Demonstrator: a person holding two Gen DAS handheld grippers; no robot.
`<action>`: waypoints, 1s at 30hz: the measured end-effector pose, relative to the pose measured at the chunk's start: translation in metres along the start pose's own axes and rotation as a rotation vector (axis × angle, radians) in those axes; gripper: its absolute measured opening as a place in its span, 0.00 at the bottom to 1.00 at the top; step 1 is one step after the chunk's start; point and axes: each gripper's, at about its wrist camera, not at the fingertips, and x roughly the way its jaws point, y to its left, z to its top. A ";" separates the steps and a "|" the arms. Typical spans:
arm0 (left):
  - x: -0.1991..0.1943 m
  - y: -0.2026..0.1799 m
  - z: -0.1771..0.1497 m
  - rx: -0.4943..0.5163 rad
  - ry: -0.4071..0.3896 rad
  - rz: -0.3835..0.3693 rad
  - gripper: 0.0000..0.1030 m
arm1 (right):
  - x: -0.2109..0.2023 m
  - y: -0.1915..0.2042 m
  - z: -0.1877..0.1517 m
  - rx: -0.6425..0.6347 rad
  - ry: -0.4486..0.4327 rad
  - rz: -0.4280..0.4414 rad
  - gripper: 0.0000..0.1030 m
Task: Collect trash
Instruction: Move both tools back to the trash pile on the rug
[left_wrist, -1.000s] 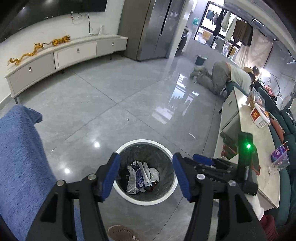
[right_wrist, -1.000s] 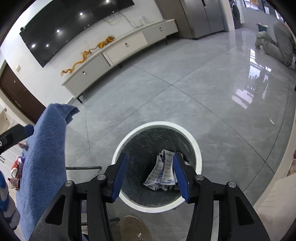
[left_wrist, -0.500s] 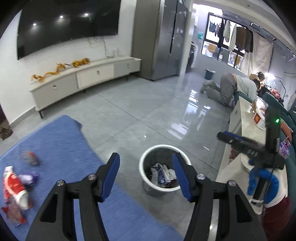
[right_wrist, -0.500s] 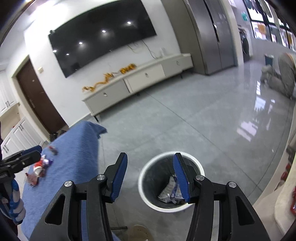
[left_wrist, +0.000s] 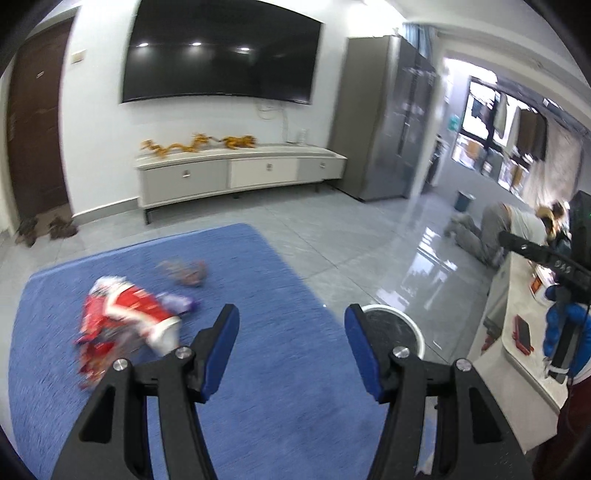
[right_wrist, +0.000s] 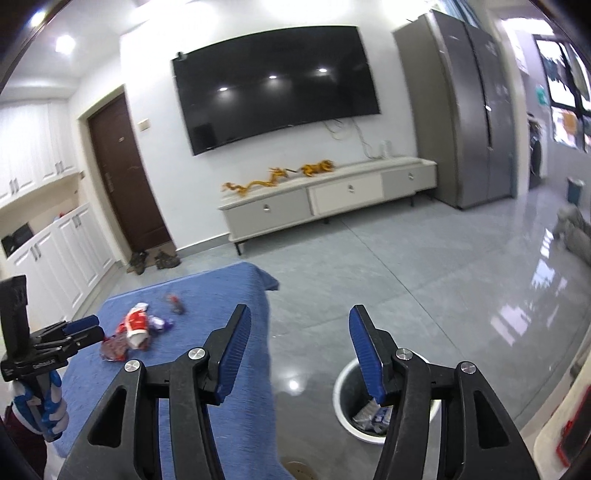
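Grey tiled floor (right_wrist: 424, 280) running to a white wall with a big dark television (right_wrist: 277, 85) above a long pale cabinet (right_wrist: 328, 201); tall grey fridge (right_wrist: 469, 110) at the far right; blue cloth-covered tabletop (left_wrist: 258, 406) spread low in both views; white-rimmed bin (right_wrist: 345, 397) standing on the floor just off the cloth's right edge, crumpled wrappers lying inside; red and white snack wrappers (left_wrist: 125, 314) heaped on the cloth's left part, blurred, with a smaller brownish scrap (left_wrist: 186, 271) beyond, apart from the heap. Left claw (left_wrist: 291, 347) raised over the cloth, blue pads spread apart with nothing between; right claw (right_wrist: 299, 350) likewise parted and empty, jaws just widened a little, bin showing behind its right finger.
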 end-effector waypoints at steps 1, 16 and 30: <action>-0.006 0.017 -0.005 -0.026 -0.002 0.016 0.56 | 0.001 0.011 0.003 -0.021 0.000 0.014 0.54; -0.024 0.197 -0.078 -0.233 0.072 0.217 0.56 | 0.071 0.129 0.008 -0.195 0.126 0.176 0.57; 0.031 0.226 -0.073 -0.401 0.055 0.093 0.64 | 0.185 0.229 -0.021 -0.284 0.318 0.310 0.60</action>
